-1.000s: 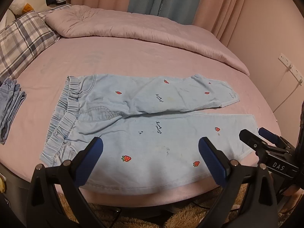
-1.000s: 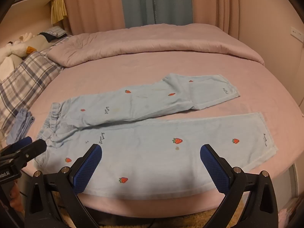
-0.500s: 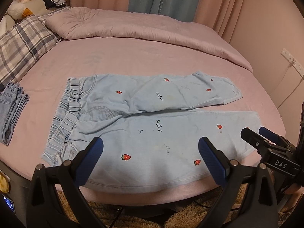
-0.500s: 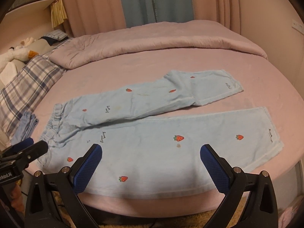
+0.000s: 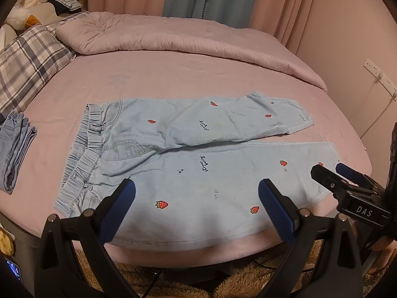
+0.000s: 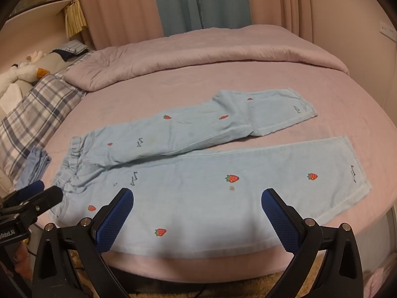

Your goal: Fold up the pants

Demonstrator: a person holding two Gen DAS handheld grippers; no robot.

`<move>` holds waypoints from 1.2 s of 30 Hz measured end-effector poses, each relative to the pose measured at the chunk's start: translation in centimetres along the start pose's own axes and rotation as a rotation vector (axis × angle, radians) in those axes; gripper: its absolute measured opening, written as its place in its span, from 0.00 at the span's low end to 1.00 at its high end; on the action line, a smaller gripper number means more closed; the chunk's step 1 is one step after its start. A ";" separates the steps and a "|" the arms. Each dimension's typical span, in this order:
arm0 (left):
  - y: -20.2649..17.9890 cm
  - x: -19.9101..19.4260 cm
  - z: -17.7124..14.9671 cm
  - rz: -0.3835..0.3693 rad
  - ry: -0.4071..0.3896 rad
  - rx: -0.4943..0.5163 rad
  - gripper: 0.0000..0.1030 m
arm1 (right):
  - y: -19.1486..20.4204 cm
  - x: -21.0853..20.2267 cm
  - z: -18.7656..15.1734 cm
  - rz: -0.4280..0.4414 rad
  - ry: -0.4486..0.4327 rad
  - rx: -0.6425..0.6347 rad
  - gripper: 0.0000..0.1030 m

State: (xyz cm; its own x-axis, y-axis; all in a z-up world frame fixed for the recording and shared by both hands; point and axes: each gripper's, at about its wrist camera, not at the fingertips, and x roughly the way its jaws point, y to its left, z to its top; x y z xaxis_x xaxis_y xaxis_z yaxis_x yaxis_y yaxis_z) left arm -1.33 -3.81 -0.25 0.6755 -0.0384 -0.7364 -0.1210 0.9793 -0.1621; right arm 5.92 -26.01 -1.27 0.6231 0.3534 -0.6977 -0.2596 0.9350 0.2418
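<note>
Light blue pants (image 5: 188, 164) with small red strawberries lie flat on the pink bed, waistband at the left, both legs spread to the right; they also show in the right wrist view (image 6: 198, 173). The far leg angles up and away from the near leg. My left gripper (image 5: 196, 198) is open and empty, held above the near leg by the bed's front edge. My right gripper (image 6: 197, 206) is open and empty, also above the near leg. The right gripper shows at the right in the left wrist view (image 5: 347, 181).
A folded blue garment (image 5: 15, 144) lies at the bed's left edge. A plaid pillow (image 5: 27, 67) and a rolled pink duvet (image 5: 178, 39) lie at the back. Plush toys (image 6: 22, 72) sit far left. Brown shaggy carpet (image 5: 223, 283) lies below the bed's front edge.
Both grippers have risen and moved slightly forward over the bed, so the pants sit lower in view. Both jaws stay open and the pants have not moved.
</note>
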 end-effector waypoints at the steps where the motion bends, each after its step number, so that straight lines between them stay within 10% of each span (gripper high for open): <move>1: 0.0 0.0 0.0 -0.001 -0.001 0.000 0.96 | 0.0 0.0 0.0 0.000 0.001 0.000 1.00; 36: 1.5 0.3 -0.4 -0.014 0.017 -0.015 0.96 | 0.5 0.0 0.2 -0.006 0.007 0.001 1.00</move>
State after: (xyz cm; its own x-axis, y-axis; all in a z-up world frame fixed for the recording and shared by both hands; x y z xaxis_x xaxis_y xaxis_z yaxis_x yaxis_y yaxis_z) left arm -1.64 -2.46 -0.97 0.6644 -0.0557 -0.7453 -0.1227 0.9755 -0.1824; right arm 5.87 -25.51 -0.99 0.6192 0.3475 -0.7041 -0.2547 0.9371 0.2385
